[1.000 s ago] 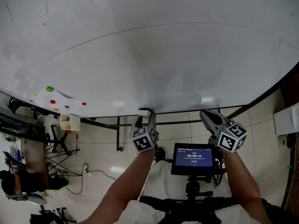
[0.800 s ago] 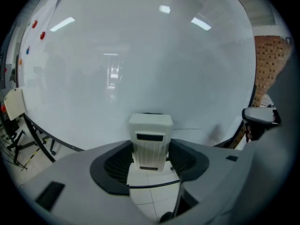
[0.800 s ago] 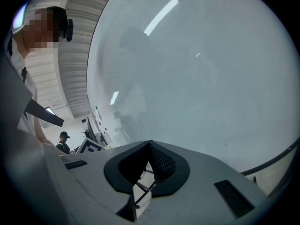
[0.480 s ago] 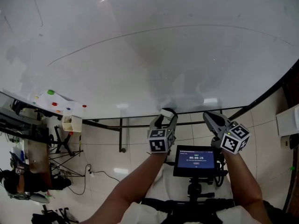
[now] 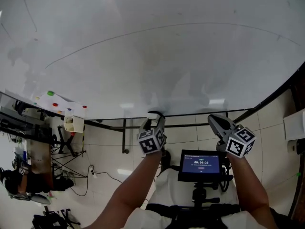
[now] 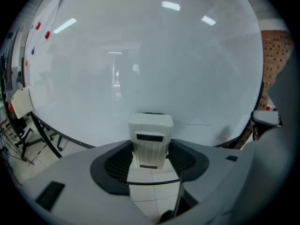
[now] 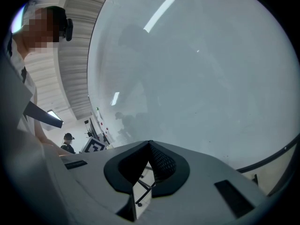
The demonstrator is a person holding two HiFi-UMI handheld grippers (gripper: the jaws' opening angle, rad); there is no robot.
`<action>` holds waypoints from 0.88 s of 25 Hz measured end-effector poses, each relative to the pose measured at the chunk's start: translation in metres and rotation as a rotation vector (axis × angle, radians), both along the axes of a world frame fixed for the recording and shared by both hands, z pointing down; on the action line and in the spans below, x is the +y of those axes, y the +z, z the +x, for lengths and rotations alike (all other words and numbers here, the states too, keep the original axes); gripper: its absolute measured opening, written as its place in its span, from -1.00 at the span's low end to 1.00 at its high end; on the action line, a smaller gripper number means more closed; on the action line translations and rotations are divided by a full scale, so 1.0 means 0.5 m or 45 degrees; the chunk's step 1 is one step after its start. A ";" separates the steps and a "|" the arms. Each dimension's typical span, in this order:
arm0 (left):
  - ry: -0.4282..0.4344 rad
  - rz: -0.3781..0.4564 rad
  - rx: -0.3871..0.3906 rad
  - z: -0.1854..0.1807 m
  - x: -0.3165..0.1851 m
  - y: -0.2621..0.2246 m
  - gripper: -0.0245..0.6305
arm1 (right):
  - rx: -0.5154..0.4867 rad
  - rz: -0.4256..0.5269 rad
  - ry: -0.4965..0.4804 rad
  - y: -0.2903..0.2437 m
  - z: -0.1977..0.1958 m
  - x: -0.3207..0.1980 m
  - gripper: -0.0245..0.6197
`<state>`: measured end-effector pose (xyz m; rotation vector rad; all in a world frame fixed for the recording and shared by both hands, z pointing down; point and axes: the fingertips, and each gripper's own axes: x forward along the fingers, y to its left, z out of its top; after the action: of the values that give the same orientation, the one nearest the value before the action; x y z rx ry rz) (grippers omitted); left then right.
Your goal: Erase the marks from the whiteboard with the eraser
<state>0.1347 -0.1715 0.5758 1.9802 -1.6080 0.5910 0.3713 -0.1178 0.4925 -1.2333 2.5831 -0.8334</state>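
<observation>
While the fingers [image 6: 117,161] of the left gripper [image 5: 152,119] are clamped on the white eraser [image 6: 150,137], which stands upright between them, the right gripper [image 7: 149,149] has its fingers closed together at the tips. Beyond both is the whiteboard [image 5: 152,66], with the eraser near its lower edge and a thin curved line [image 5: 143,31] higher up.

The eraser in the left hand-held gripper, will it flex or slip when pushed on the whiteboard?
Probably stiff: the eraser looks like a boxy moulded shell. Slipping seems unlikely, since ribbed pads clamp both its sides. Likely light for its size.
</observation>
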 end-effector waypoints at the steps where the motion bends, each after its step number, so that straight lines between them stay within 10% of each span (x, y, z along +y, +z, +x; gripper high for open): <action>1: 0.010 -0.007 0.023 0.020 0.002 0.003 -0.09 | -0.002 0.000 -0.001 0.001 0.001 0.001 -0.83; 15: 0.432 -0.036 0.116 0.328 0.049 -0.008 -0.09 | -0.020 -0.019 0.033 0.031 0.053 0.007 -0.83; 22: 0.310 -0.044 0.057 0.245 0.038 0.021 -0.09 | -0.010 -0.035 0.017 0.049 0.061 -0.012 -0.83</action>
<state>0.2573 -0.1528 0.5860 2.1640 -1.3317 0.6558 0.4017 -0.1237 0.5171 -1.2502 2.5629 -0.8724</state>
